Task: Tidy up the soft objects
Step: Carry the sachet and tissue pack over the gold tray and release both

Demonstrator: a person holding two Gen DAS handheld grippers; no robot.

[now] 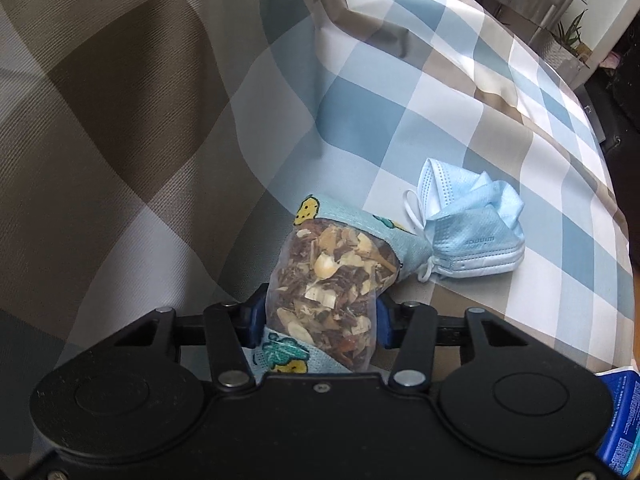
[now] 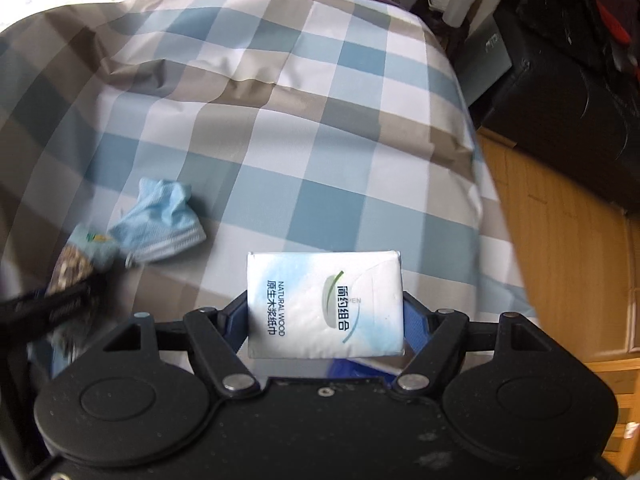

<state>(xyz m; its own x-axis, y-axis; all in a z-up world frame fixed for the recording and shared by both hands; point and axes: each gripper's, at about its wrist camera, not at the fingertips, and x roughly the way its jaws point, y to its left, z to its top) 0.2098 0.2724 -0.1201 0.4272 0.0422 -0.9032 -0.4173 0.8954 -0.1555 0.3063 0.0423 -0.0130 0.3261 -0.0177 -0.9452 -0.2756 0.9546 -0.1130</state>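
Observation:
My left gripper (image 1: 320,320) is shut on a sachet (image 1: 332,276) of dried herbs with a clear window and a light-blue cartoon-print edge; its blue pads press both sides. The same sachet (image 2: 76,260) shows at the left edge of the right wrist view, blurred. A crumpled light-blue face mask (image 1: 468,228) lies on the checked cover just right of the sachet; the face mask (image 2: 160,224) also shows in the right wrist view. My right gripper (image 2: 325,312) is shut on a white tissue pack (image 2: 324,304) with green and blue print, held above the cover.
A blue, white and brown checked bed cover (image 2: 280,120) spans both views, with a raised fold (image 1: 120,120) at the left. A wooden cabinet (image 2: 560,260) and dark furniture (image 2: 580,100) stand beyond the bed's right edge. A blue packet (image 1: 620,420) shows at the lower right.

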